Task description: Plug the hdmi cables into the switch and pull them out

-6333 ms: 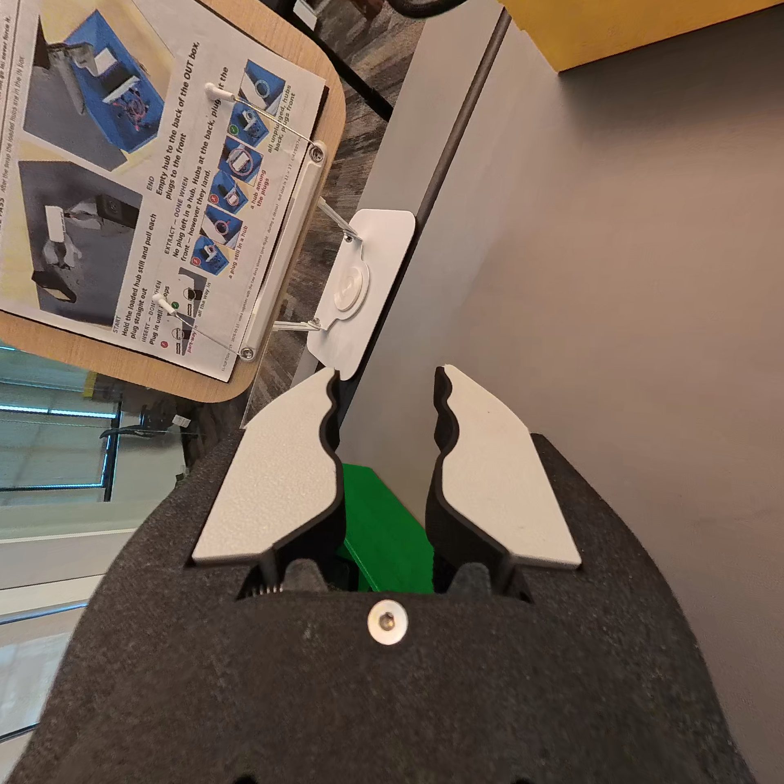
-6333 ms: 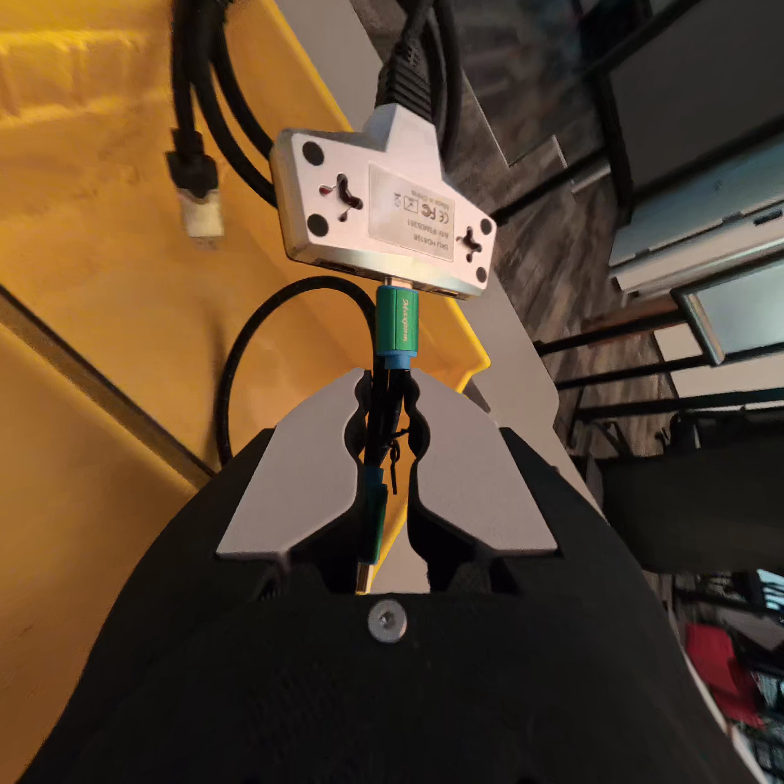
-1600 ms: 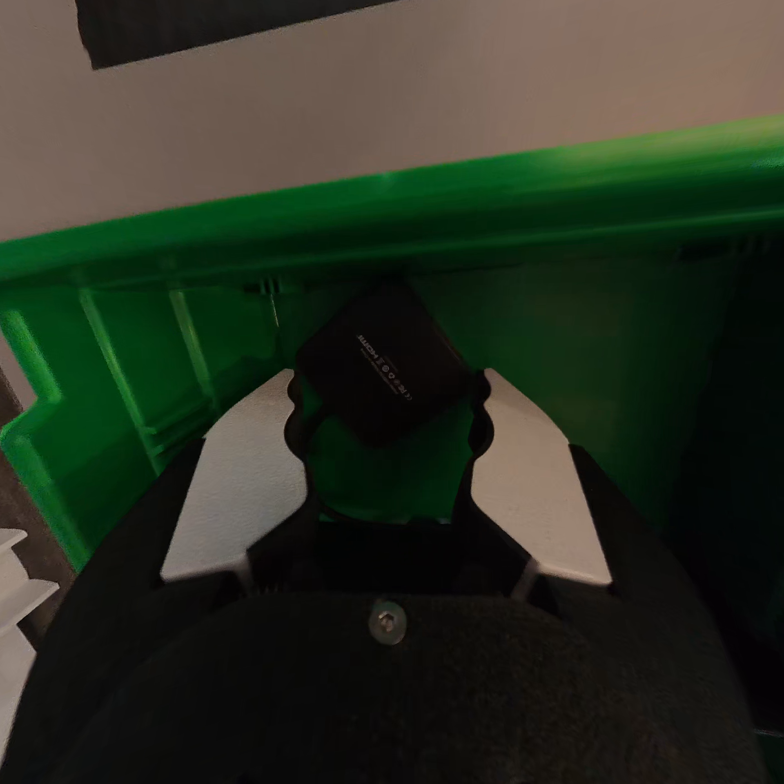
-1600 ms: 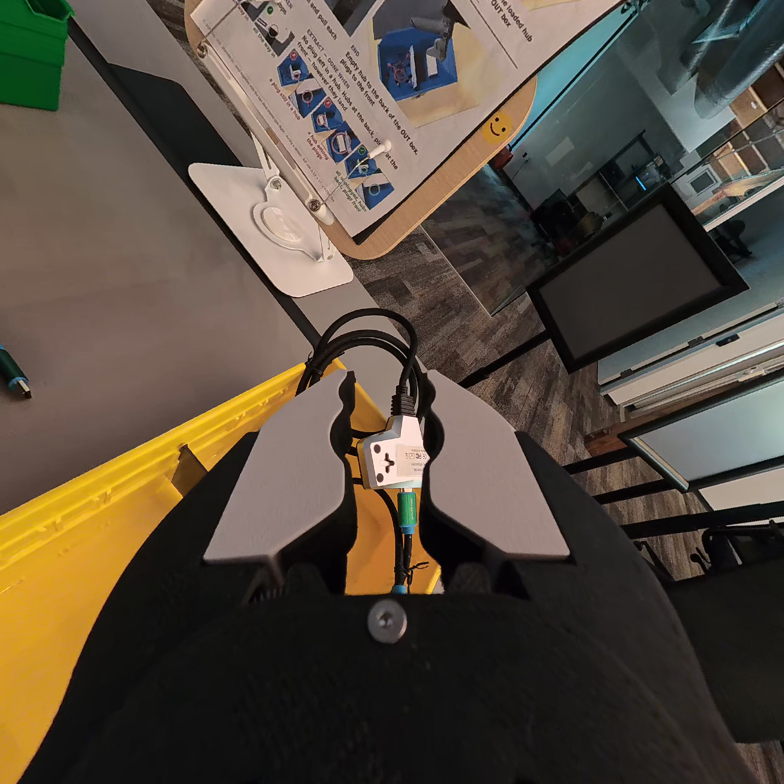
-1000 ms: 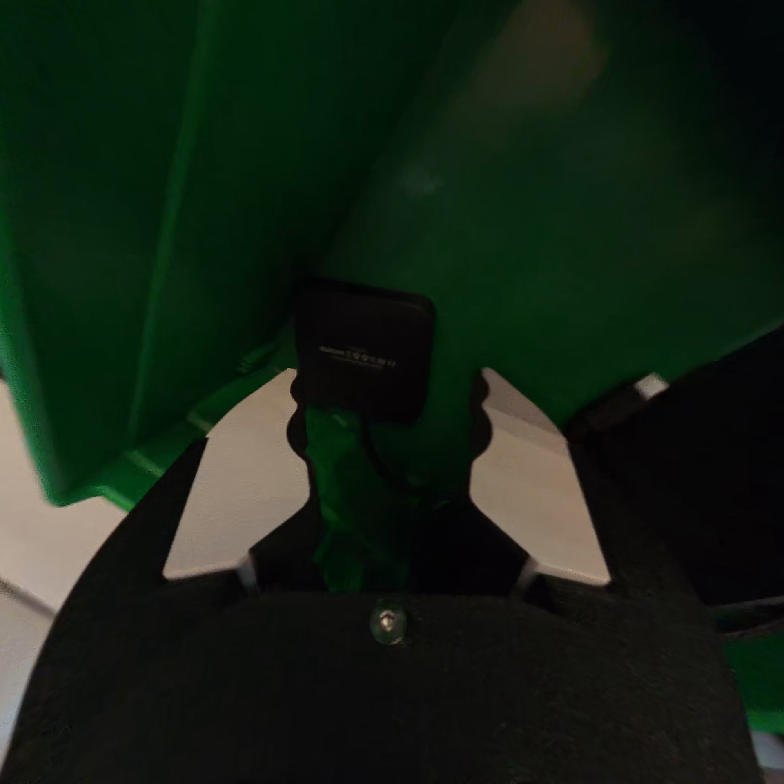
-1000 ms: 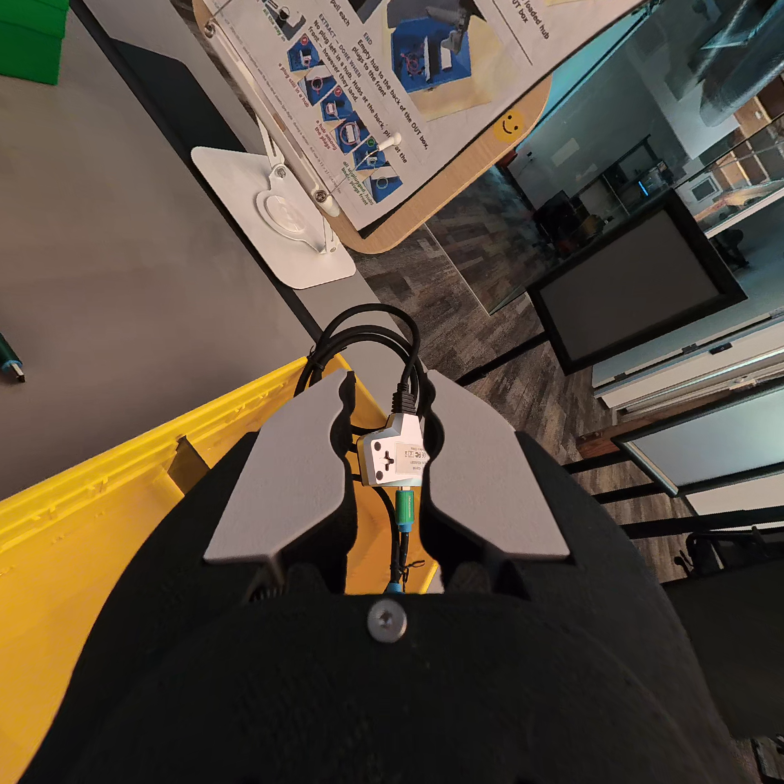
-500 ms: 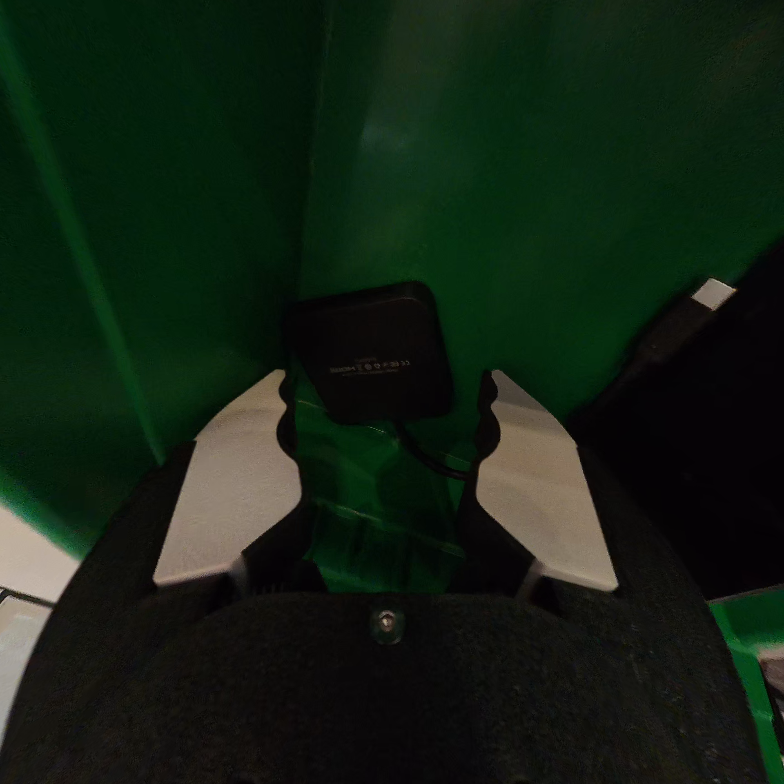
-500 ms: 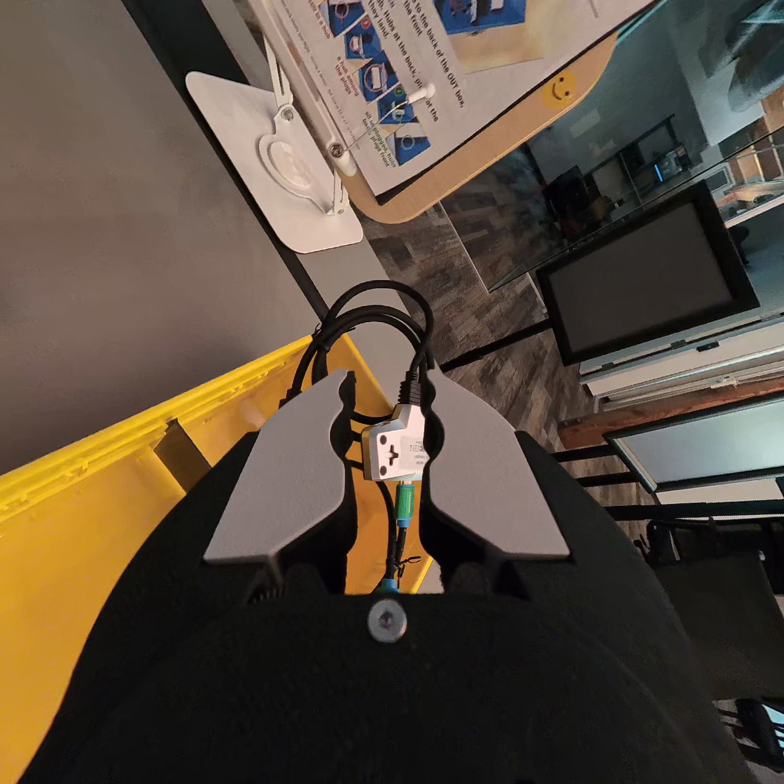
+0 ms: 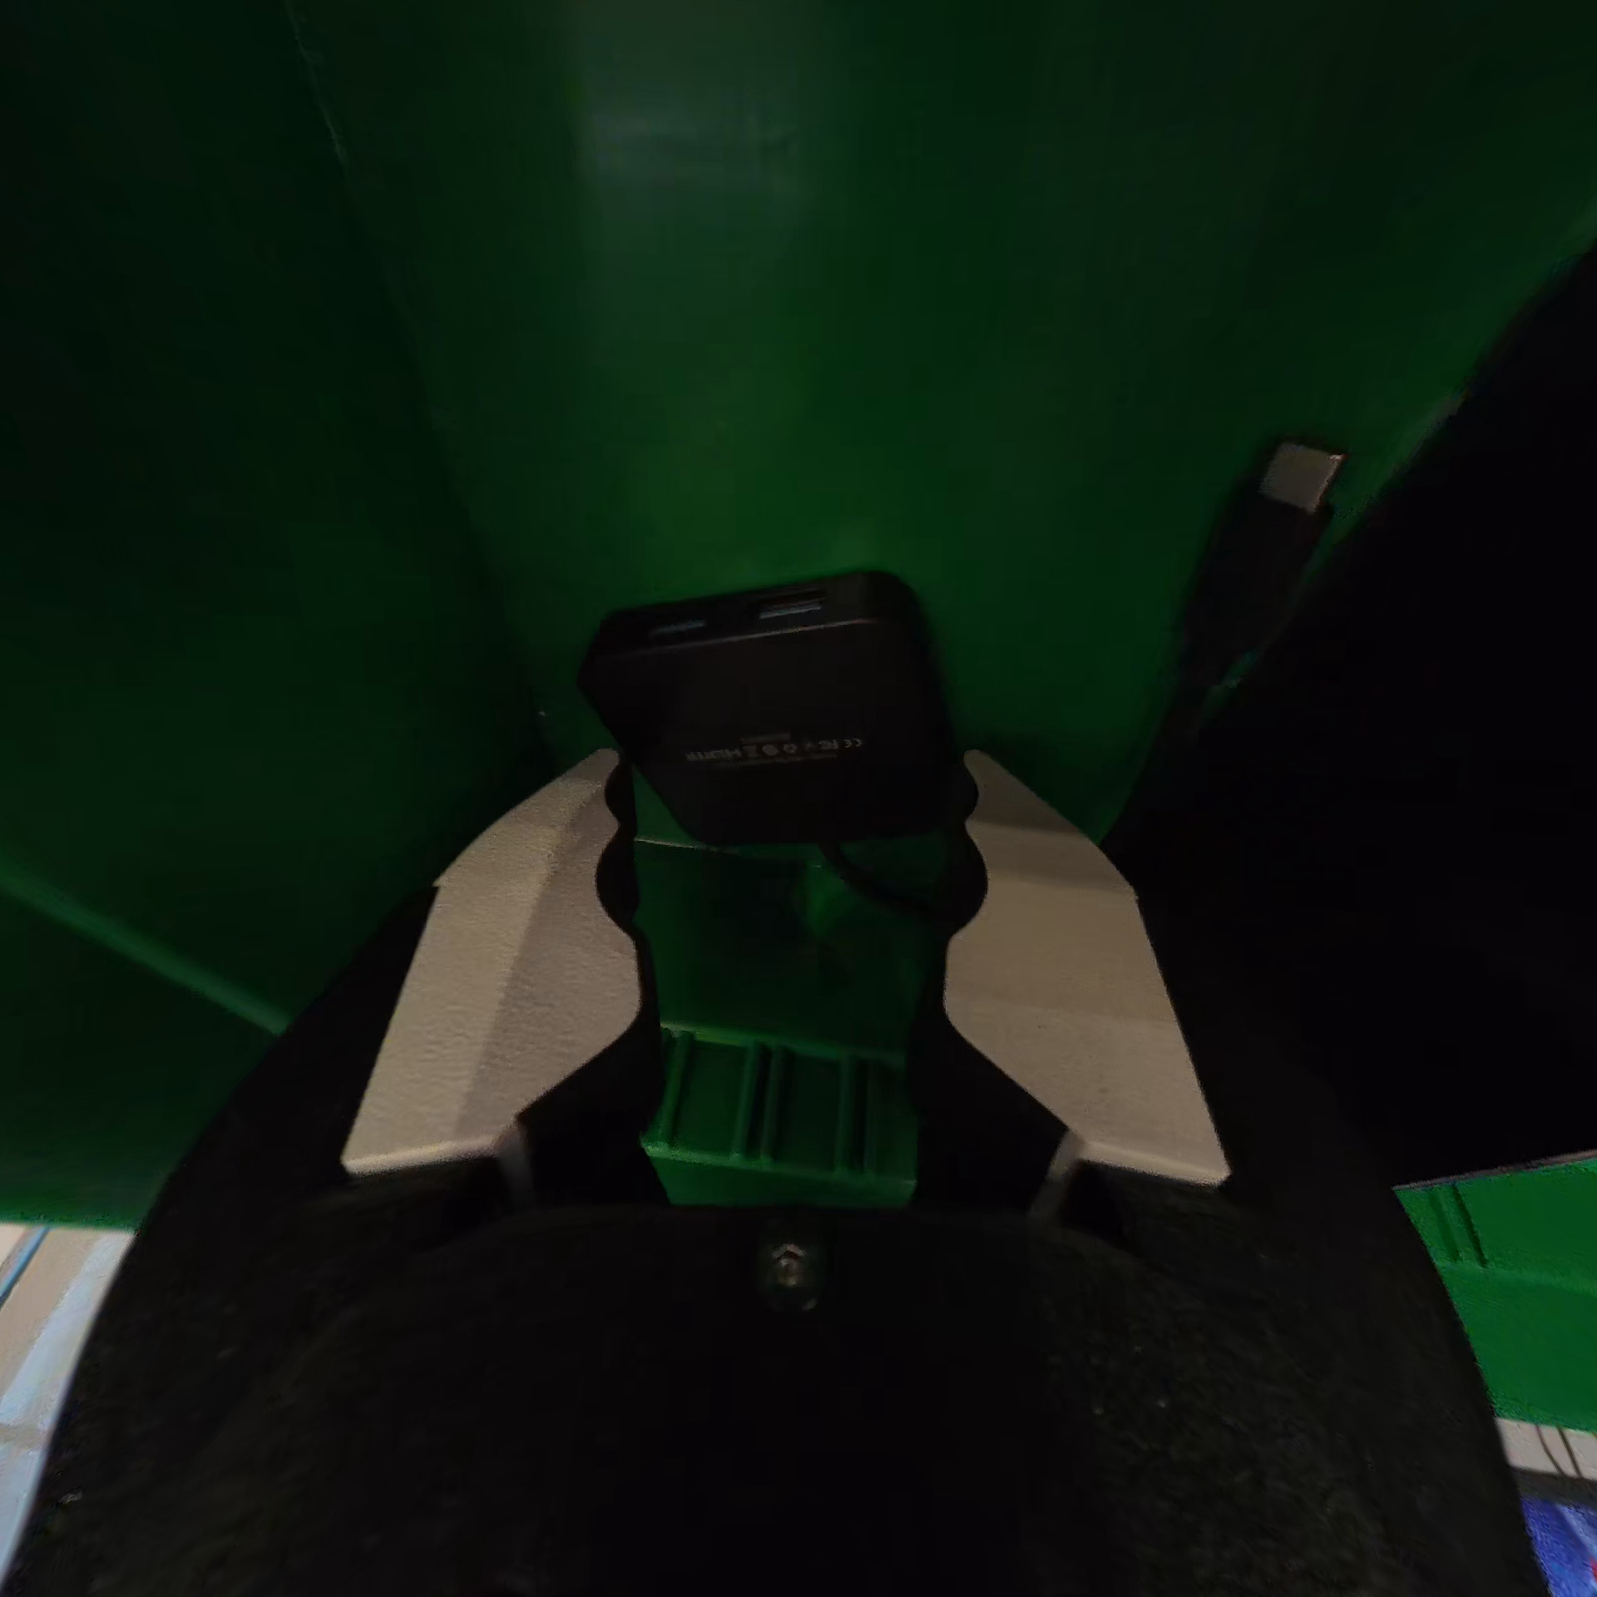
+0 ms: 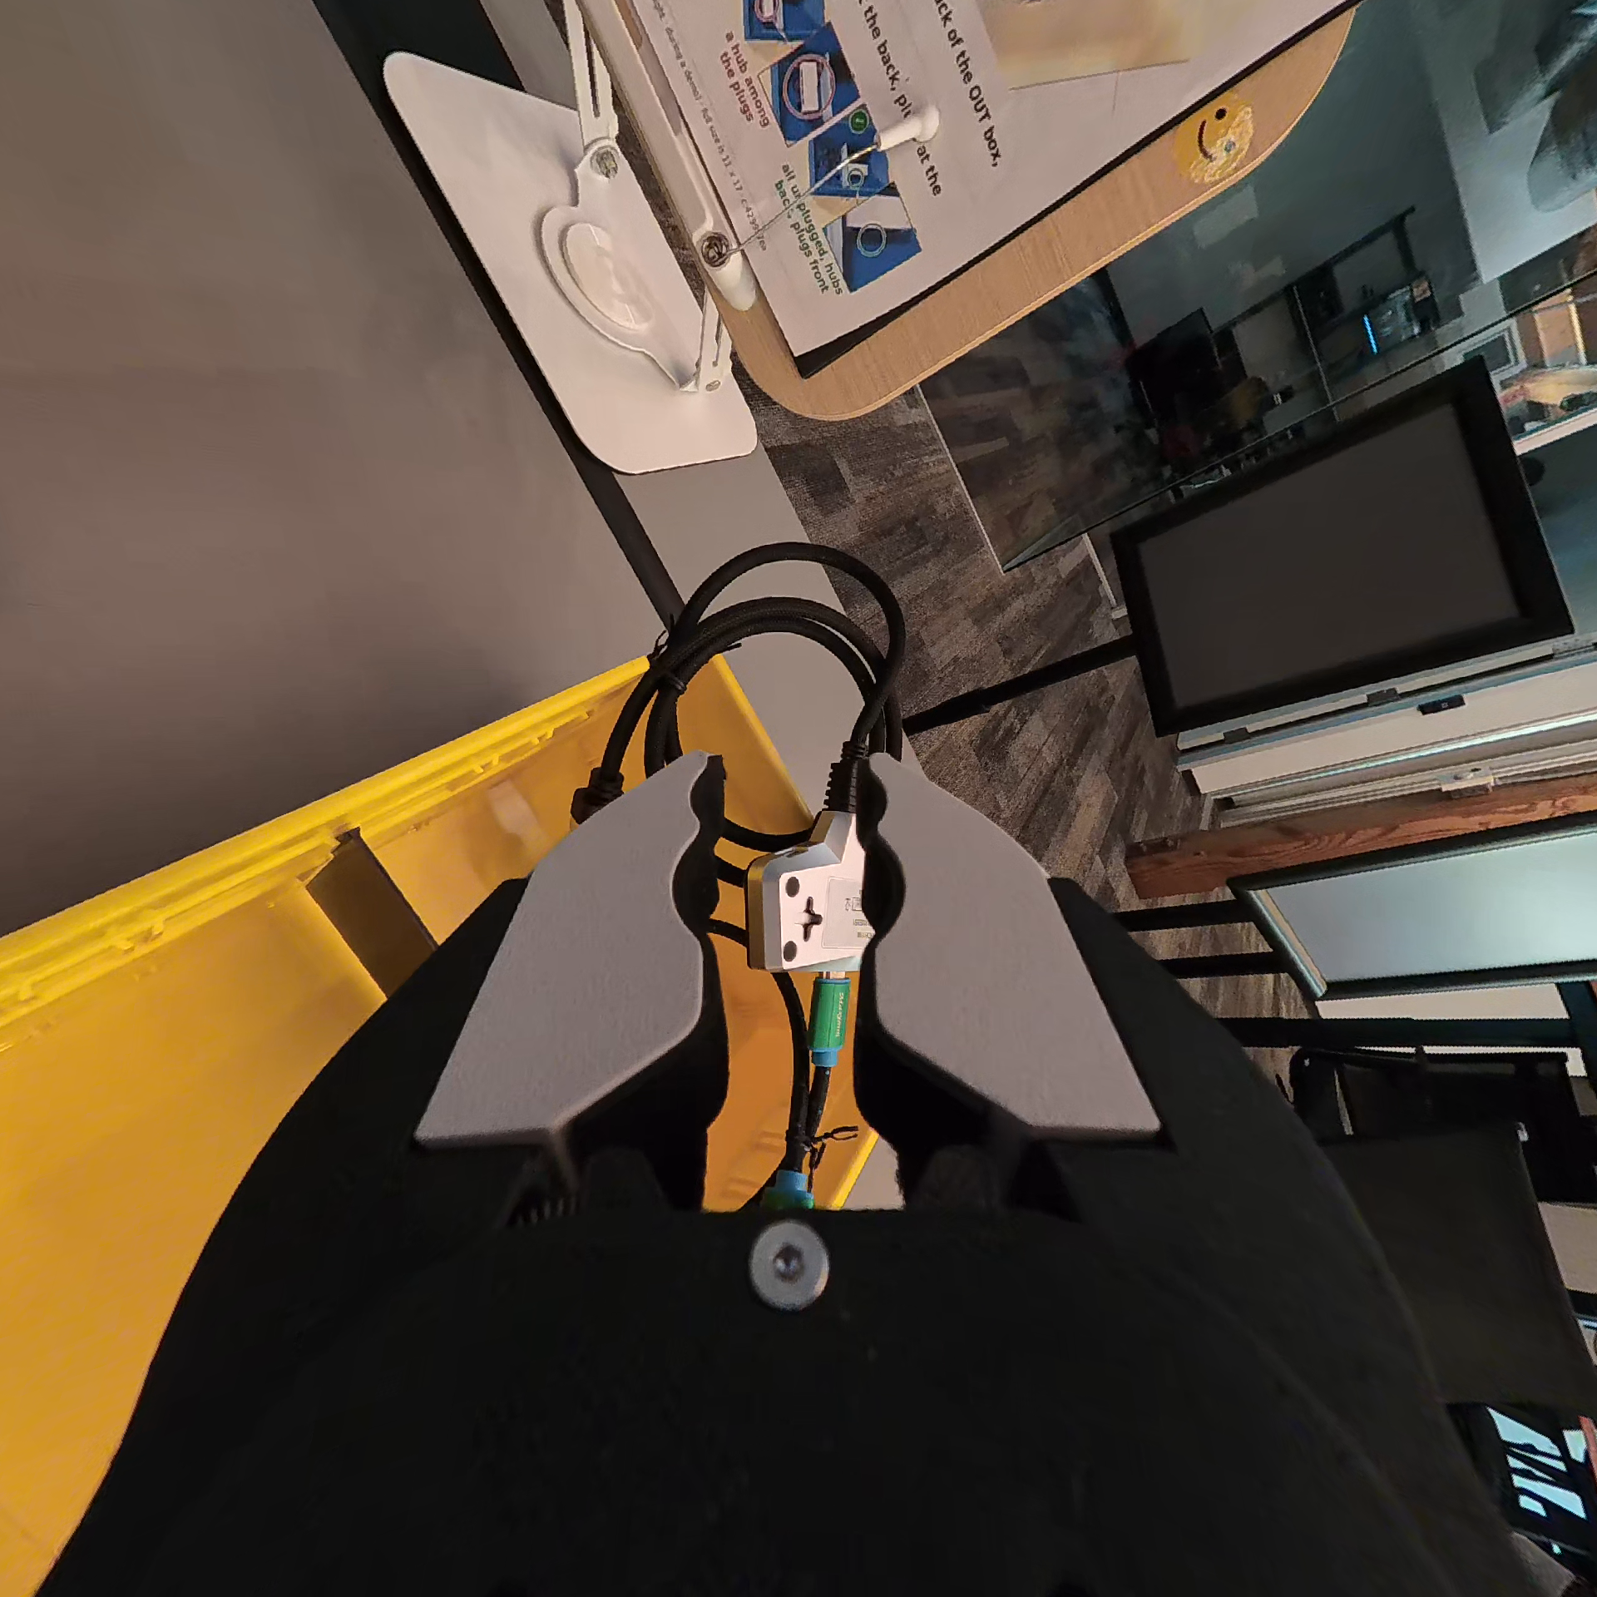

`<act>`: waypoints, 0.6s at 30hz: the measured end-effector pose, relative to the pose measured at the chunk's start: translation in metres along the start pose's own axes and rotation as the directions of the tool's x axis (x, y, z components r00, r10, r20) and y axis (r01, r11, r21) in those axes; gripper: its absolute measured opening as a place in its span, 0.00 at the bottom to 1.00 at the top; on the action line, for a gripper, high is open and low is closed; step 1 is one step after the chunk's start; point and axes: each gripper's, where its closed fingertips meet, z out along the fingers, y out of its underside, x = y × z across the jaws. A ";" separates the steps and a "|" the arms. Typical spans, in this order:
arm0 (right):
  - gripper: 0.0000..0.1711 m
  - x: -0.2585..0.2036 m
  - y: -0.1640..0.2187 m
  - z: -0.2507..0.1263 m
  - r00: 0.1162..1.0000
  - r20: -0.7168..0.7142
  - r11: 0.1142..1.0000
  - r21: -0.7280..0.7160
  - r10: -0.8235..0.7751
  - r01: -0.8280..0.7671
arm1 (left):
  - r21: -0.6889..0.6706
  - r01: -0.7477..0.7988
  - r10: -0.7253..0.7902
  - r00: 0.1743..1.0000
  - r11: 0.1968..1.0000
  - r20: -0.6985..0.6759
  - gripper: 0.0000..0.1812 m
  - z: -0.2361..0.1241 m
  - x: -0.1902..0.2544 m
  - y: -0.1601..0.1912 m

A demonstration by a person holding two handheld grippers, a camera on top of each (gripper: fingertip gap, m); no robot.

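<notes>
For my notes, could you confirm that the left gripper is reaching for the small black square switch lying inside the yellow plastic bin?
Not quite: the small black square switch lies inside a green plastic bin, not a yellow one, as the left wrist view shows. The left gripper is indeed reaching for it, fingers open.

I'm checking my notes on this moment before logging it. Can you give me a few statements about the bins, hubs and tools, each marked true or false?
1. The black hub lies inside a green bin. True.
2. The left tool is shut on the black hub. False: its jaws stand open around it.
3. A green plug sits in the silver hub. True.
4. The silver hub hangs over a blue bin. False: a yellow bin.
5. The right tool is open. True.
</notes>
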 end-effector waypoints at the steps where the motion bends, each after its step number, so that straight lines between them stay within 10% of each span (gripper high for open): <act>1: 0.18 -0.001 0.000 0.000 1.000 0.004 1.000 0.000 -0.001 0.001 | 0.004 -0.004 0.004 1.000 1.000 0.009 0.37 -0.001 0.000 -0.002; 18: 0.17 -0.008 0.002 0.004 0.999 0.032 0.999 -0.018 -0.032 0.033 | 0.003 -0.015 0.015 1.000 1.000 0.010 0.38 0.000 -0.003 -0.002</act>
